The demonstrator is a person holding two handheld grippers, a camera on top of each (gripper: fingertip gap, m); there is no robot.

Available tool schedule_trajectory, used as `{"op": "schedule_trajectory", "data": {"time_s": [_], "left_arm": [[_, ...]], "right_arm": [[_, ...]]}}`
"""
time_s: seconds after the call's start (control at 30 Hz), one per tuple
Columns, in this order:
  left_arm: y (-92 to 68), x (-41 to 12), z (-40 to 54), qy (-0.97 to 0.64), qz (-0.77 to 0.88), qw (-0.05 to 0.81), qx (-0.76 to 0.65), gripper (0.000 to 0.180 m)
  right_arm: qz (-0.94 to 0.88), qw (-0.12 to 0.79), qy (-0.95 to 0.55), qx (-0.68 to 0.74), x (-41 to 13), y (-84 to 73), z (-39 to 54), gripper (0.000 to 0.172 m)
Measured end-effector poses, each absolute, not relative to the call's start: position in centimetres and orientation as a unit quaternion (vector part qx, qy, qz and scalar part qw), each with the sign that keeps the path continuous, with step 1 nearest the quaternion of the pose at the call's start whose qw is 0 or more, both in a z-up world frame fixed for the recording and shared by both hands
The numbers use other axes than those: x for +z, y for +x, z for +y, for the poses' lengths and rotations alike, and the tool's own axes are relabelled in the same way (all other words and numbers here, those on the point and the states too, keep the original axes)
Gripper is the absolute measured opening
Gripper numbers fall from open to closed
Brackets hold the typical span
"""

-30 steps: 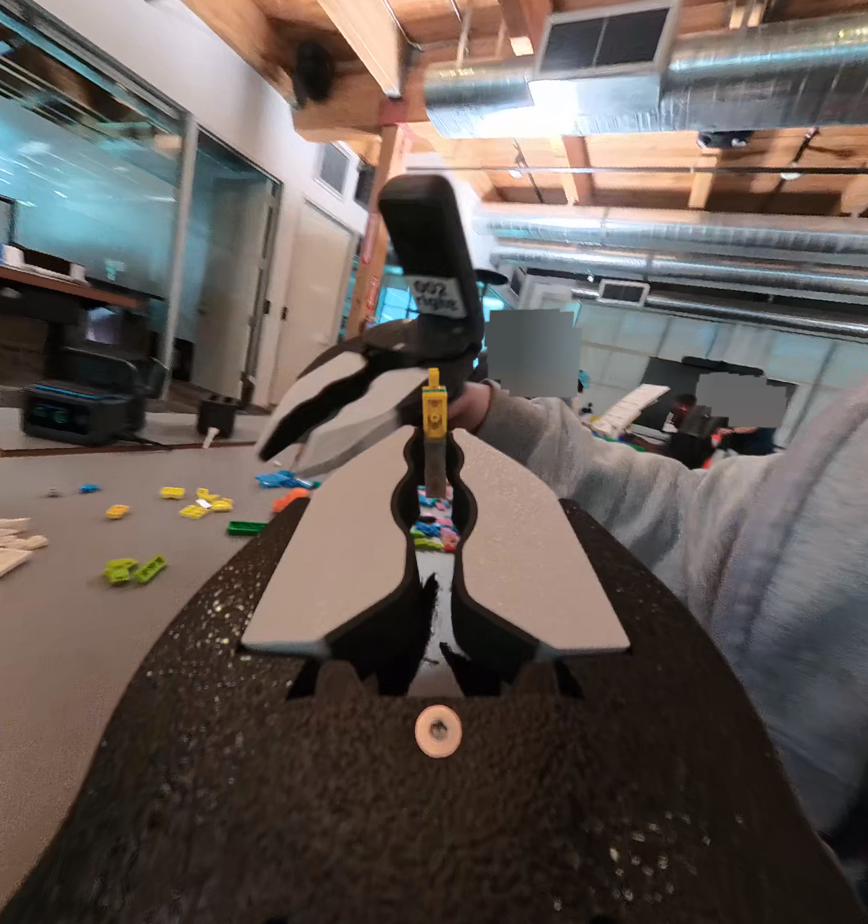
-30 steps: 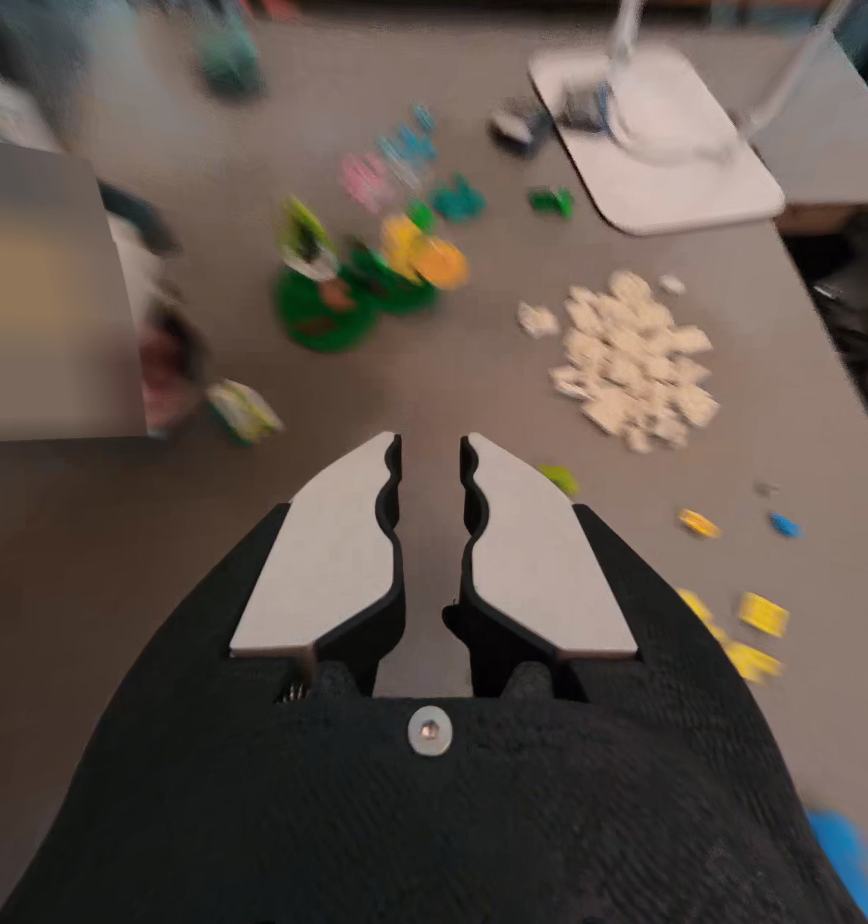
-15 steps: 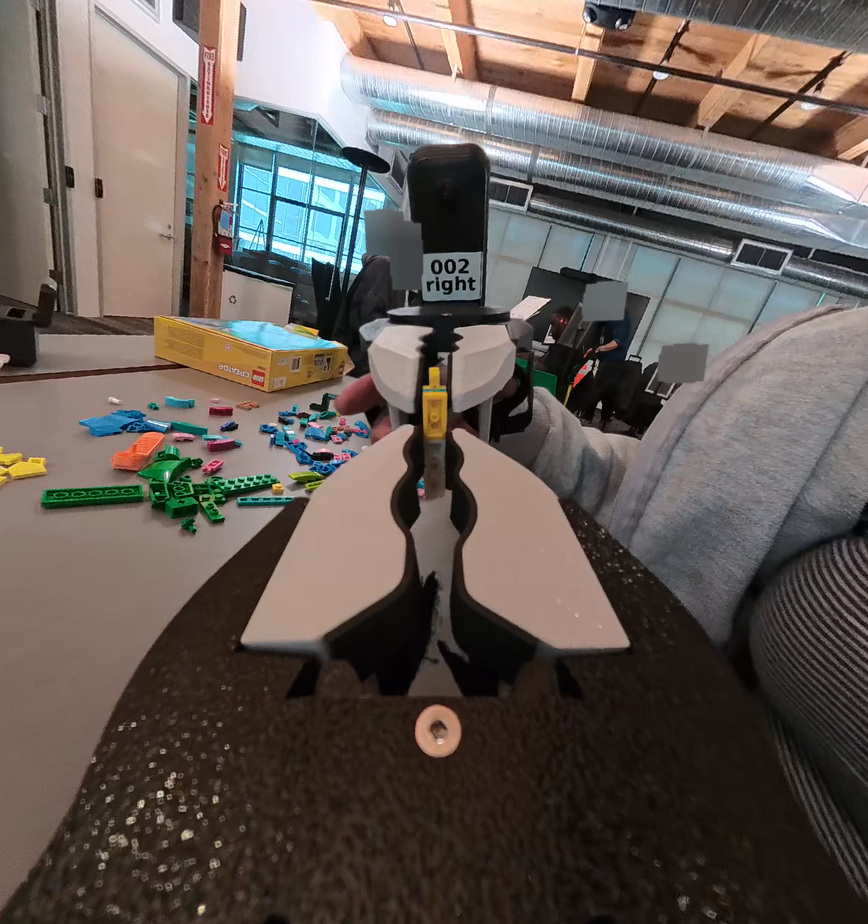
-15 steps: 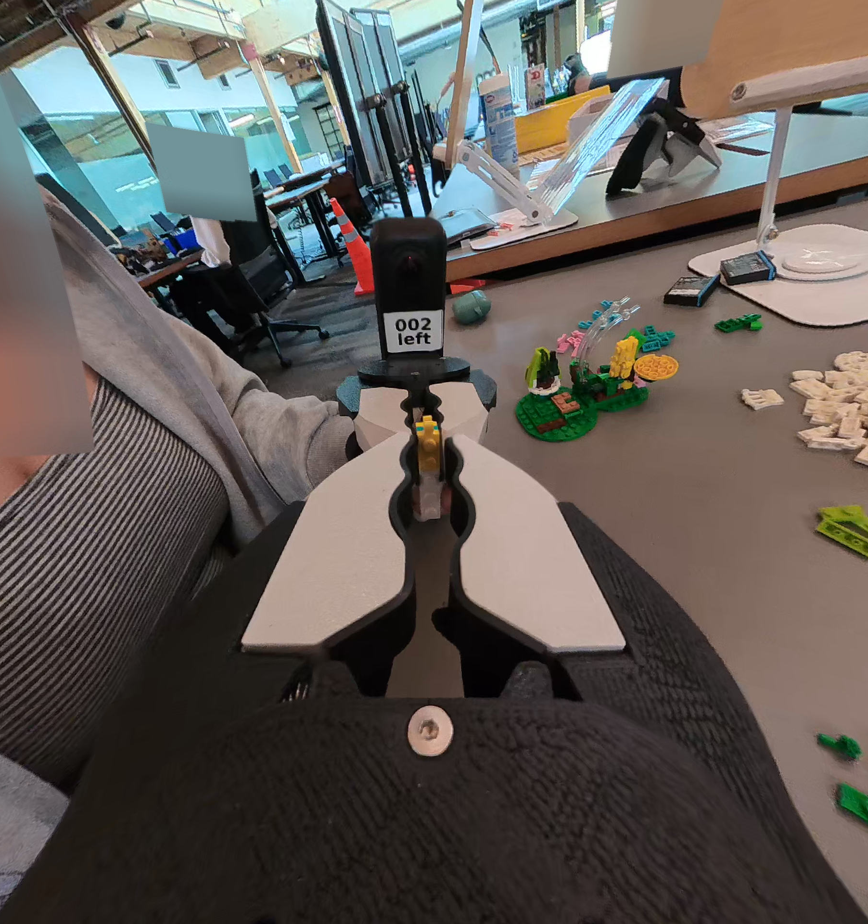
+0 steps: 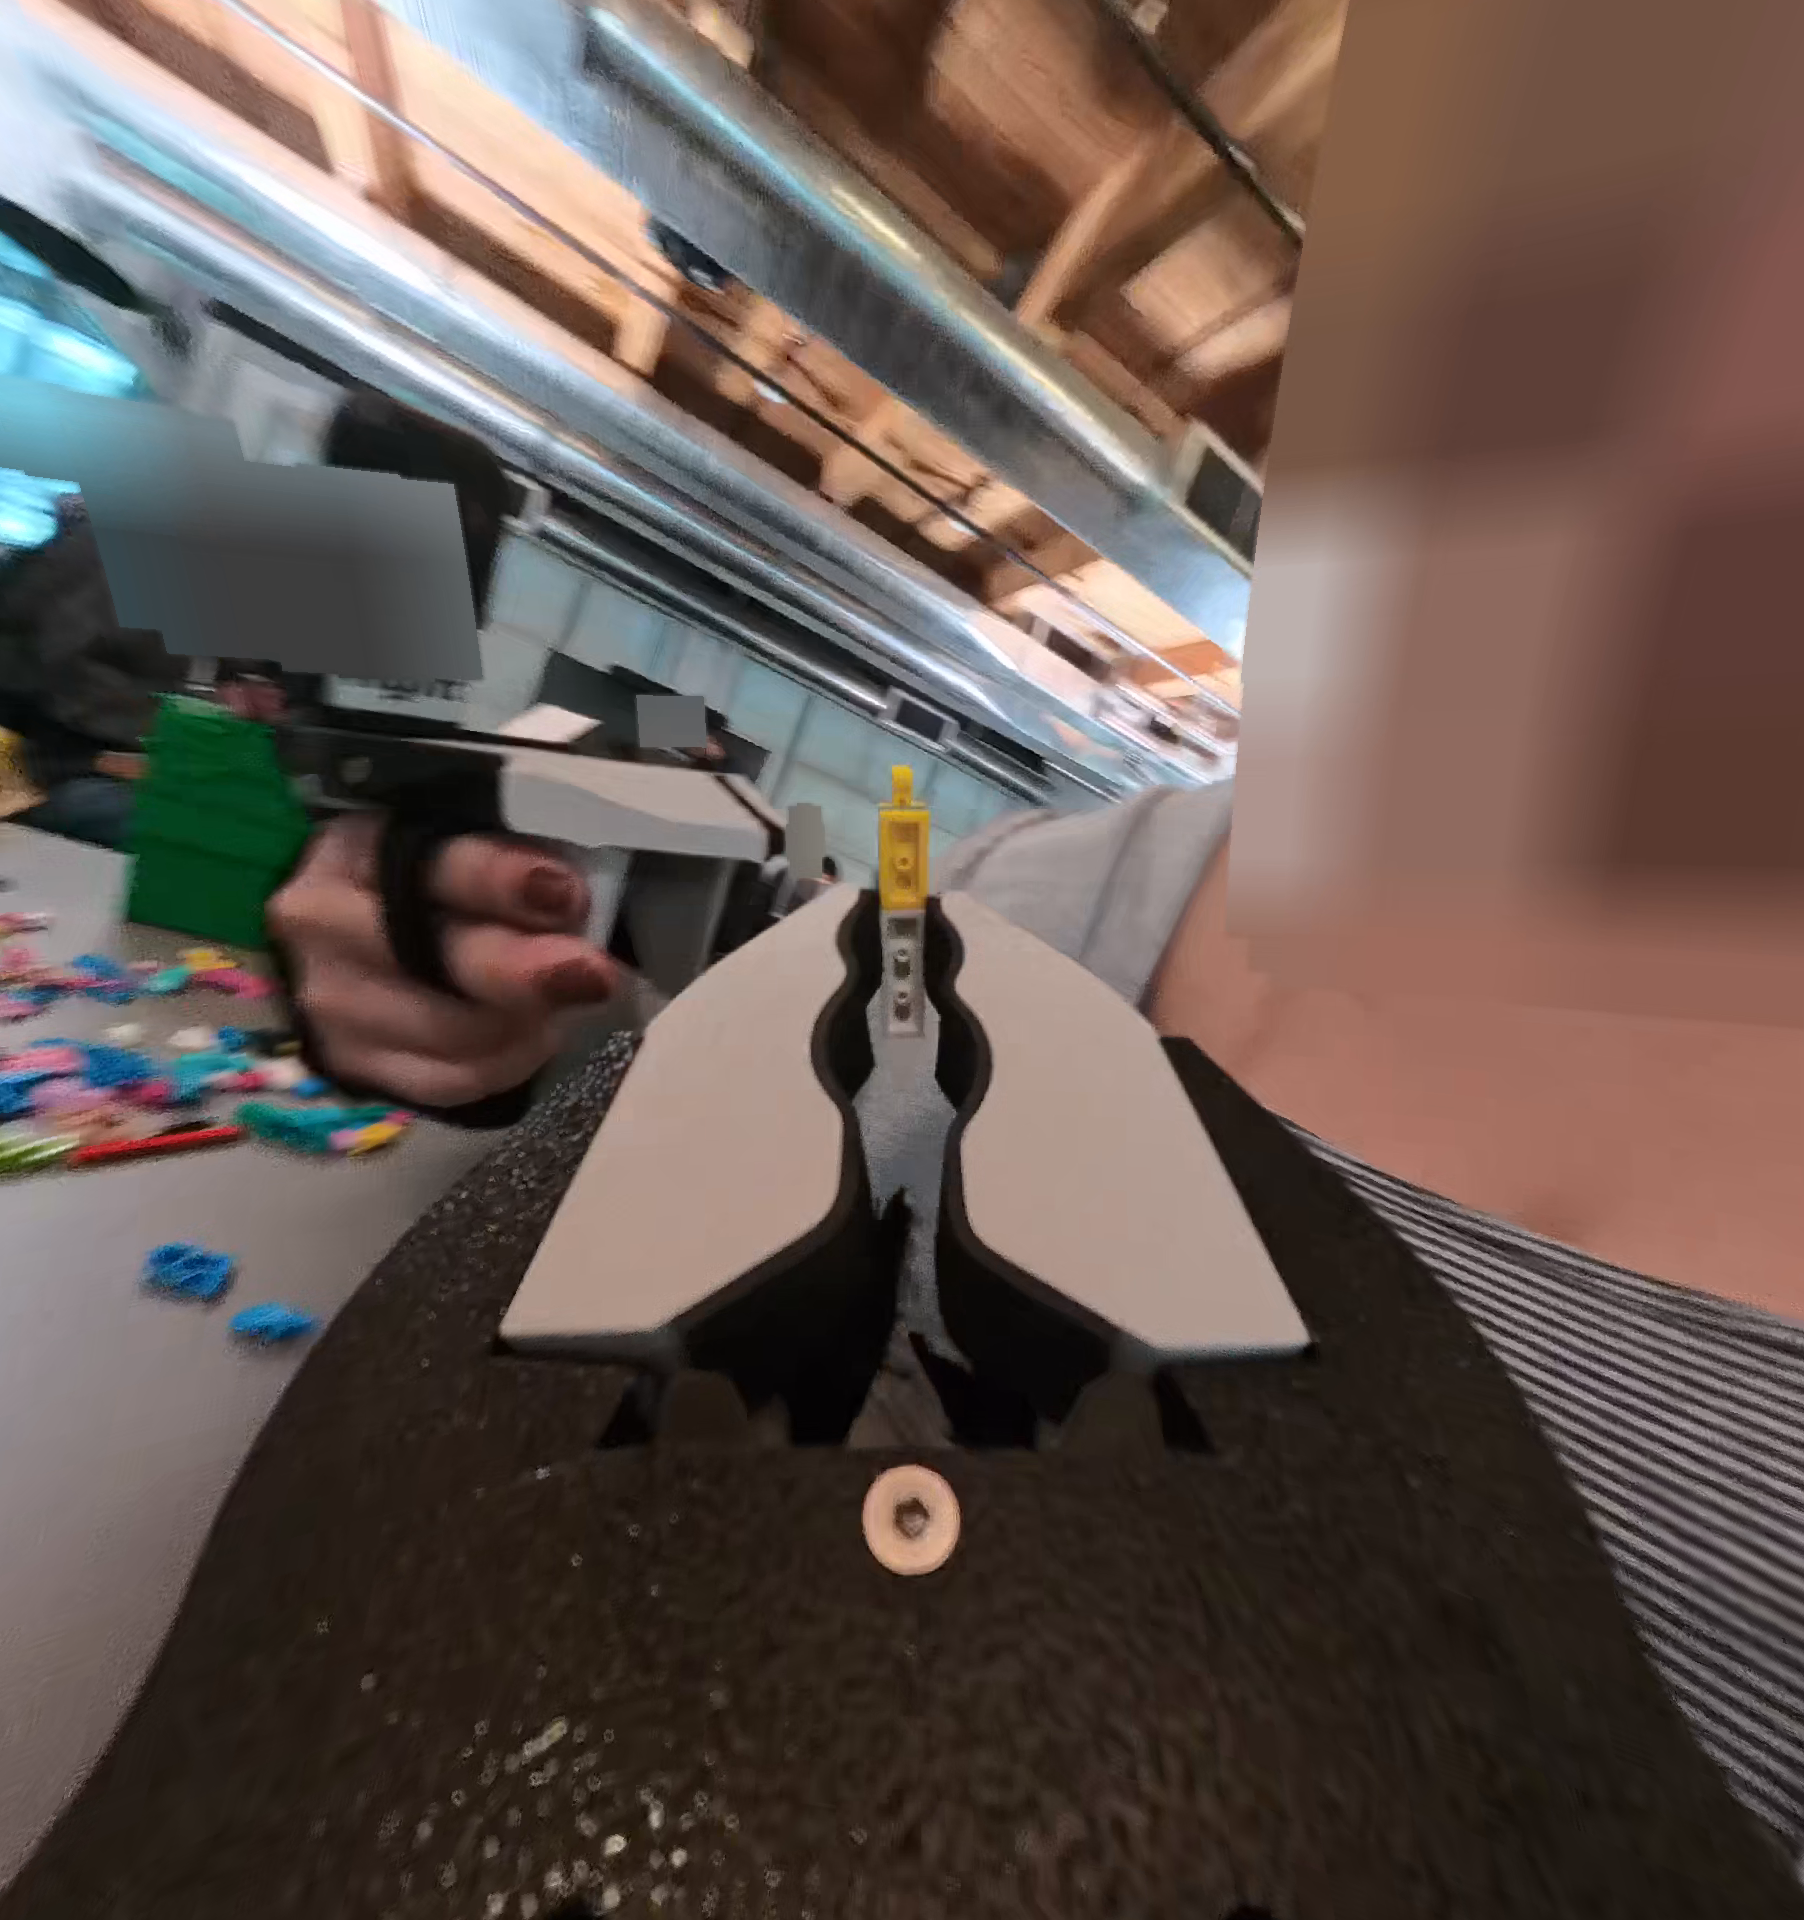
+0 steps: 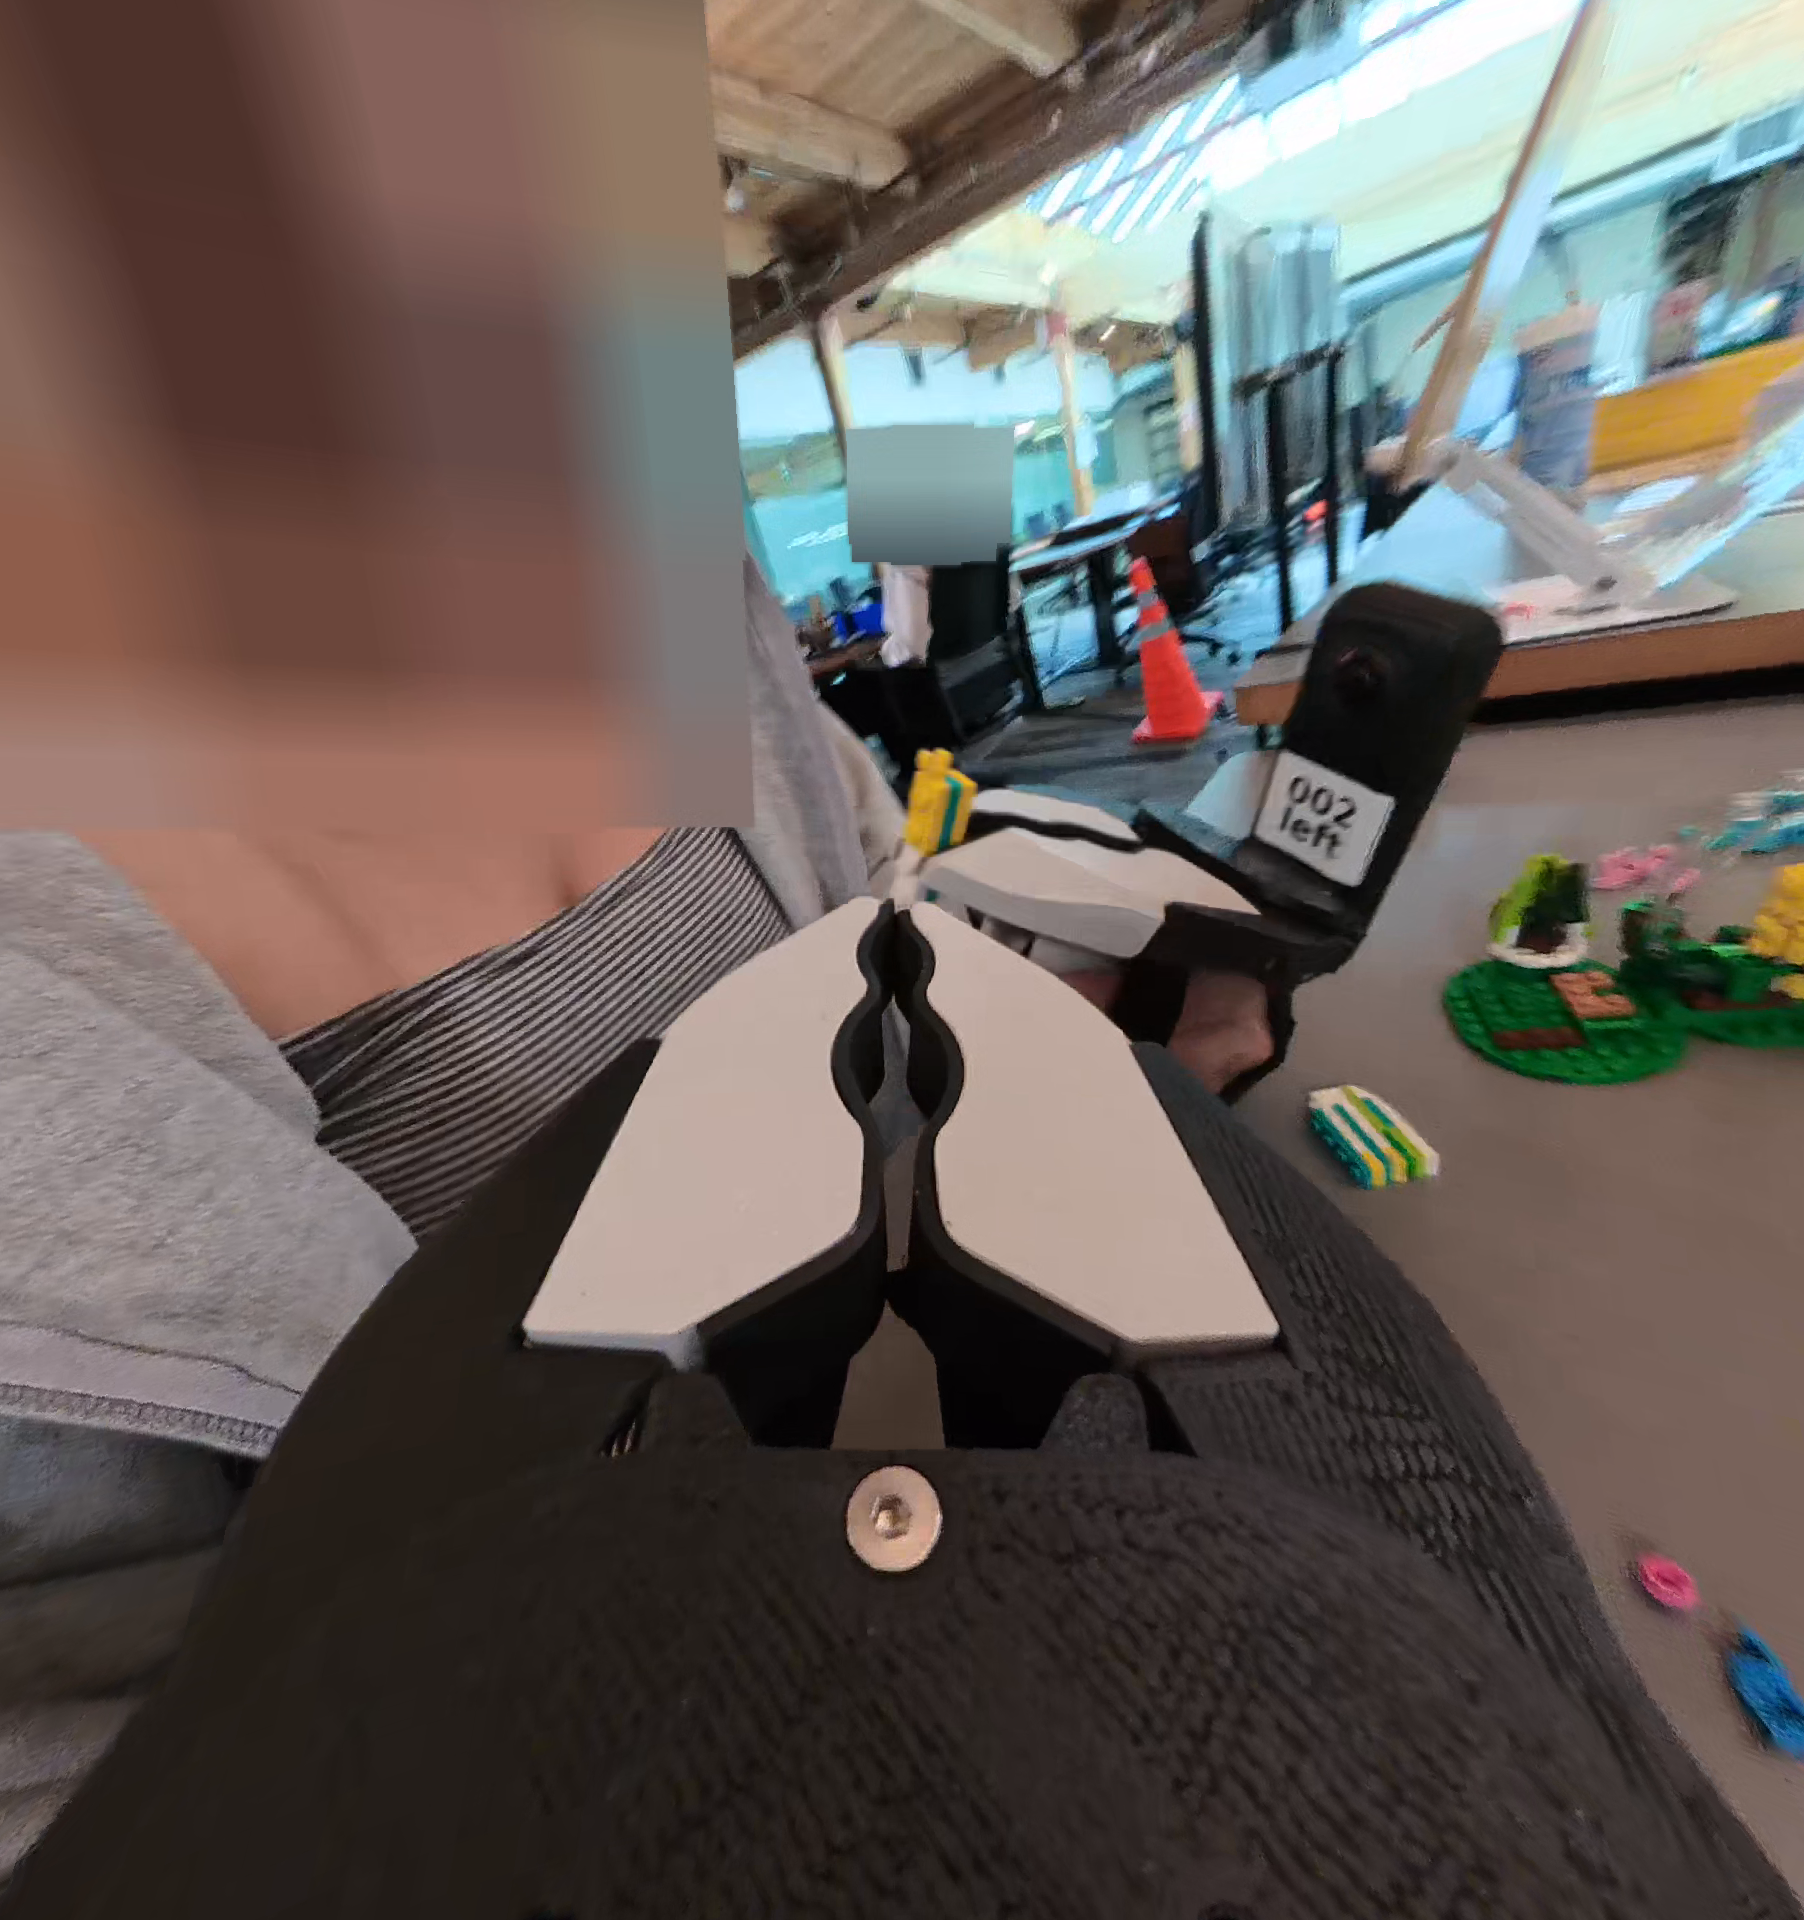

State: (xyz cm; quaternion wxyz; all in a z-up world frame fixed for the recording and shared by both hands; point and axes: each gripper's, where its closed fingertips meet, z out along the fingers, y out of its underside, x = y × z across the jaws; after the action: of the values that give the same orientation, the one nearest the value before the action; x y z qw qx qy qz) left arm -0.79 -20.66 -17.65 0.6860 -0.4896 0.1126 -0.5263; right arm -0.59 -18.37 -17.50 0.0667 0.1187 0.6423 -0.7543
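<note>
My left gripper [image 5: 903, 906] is shut on a small brick piece [image 5: 903, 847]. The piece has a grey-white lower part between the pads and a yellow top sticking out past the tips. It is held in the air close to a person's striped shirt [image 5: 1604, 1403]. The right wrist view shows the left gripper [image 6: 931, 871] with the yellow, green-edged piece [image 6: 942, 800] at its tips. My right gripper [image 6: 896, 914] is shut, pads touching, with nothing visible between them, just below the left's tips. In the left wrist view the right gripper [image 5: 763, 831] lies to the left, held by a hand.
A green round brick model with flowers [image 6: 1563, 1013] and a small striped brick stack [image 6: 1371, 1135] sit on the grey table [image 6: 1604, 1351]. Loose coloured bricks [image 5: 98, 1070] and blue bricks [image 5: 191, 1273] lie at the left. An orange cone [image 6: 1168, 675] stands on the floor behind.
Half a second ago the grippers met tip to tip, the right's fingers around the piece's pale end. The right has now come off to the side and shut. The left still holds the piece.
</note>
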Motion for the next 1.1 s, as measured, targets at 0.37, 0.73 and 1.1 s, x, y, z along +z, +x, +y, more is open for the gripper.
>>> {"op": "schedule_trajectory", "data": {"time_s": [0.37, 0.73, 1.1], "left_arm": [[-3.9, -21.6, -16.6, -0.648, 0.056, 0.719, -0.246, 0.008], [-0.2, -19.8, -18.5, -0.575, 0.117, 0.689, -0.426, 0.010], [-5.2, -20.2, -17.1, -0.602, 0.014, 0.758, -0.251, 0.010]], "right_arm": [[0.681, -0.102, 0.259, -0.677, -19.7, -5.5, -18.2, 0.019], [0.667, -0.015, 0.147, -0.730, -18.6, -1.6, -19.4, 0.007], [0.592, -0.067, 0.279, -0.753, -18.5, -6.0, -18.0, 0.006]]}}
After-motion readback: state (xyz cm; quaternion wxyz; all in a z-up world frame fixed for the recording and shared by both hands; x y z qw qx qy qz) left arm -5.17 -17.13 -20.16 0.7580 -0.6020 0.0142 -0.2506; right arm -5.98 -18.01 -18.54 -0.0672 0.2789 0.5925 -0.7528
